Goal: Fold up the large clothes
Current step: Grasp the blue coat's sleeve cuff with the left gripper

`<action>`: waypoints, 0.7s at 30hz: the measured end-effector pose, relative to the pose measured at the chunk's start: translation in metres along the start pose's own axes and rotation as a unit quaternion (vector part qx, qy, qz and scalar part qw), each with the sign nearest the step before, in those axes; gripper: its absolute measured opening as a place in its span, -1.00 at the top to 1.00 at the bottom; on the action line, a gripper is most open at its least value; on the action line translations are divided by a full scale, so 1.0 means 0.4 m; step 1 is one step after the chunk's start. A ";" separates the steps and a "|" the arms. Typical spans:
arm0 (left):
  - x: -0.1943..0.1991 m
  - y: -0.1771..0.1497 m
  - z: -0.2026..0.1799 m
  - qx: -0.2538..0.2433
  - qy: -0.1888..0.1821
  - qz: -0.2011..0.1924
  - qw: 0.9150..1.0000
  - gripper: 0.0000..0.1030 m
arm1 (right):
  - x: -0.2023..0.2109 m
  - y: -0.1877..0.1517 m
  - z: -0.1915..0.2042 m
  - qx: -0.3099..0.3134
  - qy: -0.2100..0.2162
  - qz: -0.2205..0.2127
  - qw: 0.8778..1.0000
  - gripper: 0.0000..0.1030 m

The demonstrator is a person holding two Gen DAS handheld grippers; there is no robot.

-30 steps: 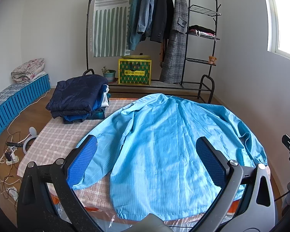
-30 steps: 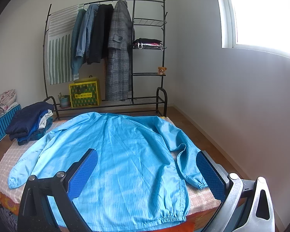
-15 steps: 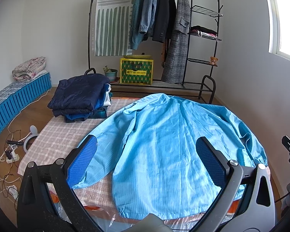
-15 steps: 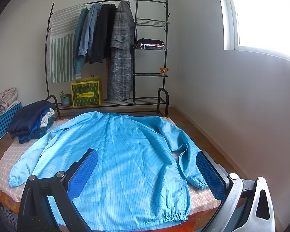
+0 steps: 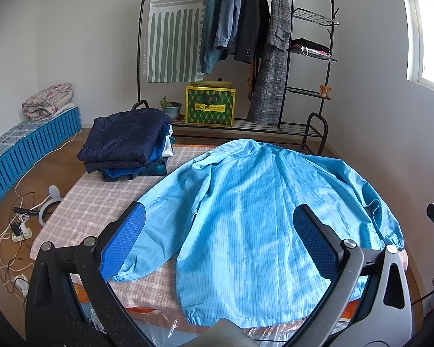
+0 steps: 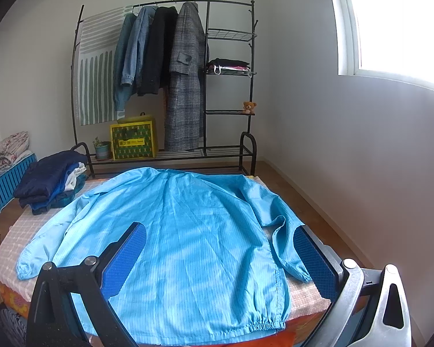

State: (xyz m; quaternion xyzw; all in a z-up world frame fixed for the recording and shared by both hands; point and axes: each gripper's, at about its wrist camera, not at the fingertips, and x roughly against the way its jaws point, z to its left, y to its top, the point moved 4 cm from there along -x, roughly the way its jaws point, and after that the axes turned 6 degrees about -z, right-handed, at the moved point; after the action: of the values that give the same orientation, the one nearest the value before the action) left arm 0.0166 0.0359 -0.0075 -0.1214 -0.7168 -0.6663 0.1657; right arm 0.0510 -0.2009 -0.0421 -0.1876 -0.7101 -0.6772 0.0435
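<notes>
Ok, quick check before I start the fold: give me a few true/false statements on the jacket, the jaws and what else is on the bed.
1. The light blue jacket lies spread flat on the bed, both sleeves out to the sides. True.
2. The left gripper is shut on the jacket's hem. False: its jaws stand wide open, holding nothing.
3. A stack of folded dark clothes sits on the bed's far left corner, apart from the jacket. True.
4. The right gripper grips a sleeve. False: it is open and holds nothing.
5. The jacket is already folded in half. False: it is unfolded.
</notes>
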 end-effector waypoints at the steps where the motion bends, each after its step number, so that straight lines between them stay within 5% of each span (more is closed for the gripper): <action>1: -0.003 0.004 0.010 -0.001 0.003 0.001 1.000 -1.00 | 0.001 0.000 0.001 0.000 0.001 -0.001 1.000 -0.99; 14: -0.117 -0.027 0.274 -0.024 0.095 0.018 0.995 -1.00 | -0.022 -0.009 0.061 -0.007 0.069 0.008 0.998 -0.97; 21: -0.280 -0.121 0.453 0.015 0.068 0.093 0.993 -0.99 | -0.064 -0.025 0.147 -0.012 0.119 0.029 0.992 -0.80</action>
State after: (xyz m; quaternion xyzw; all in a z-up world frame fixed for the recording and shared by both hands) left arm 0.0864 0.2177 -0.1068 -0.1391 -0.6993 -0.6441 0.2773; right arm 0.0828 -0.1489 -0.0645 -0.1267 -0.6861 -0.7015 0.1451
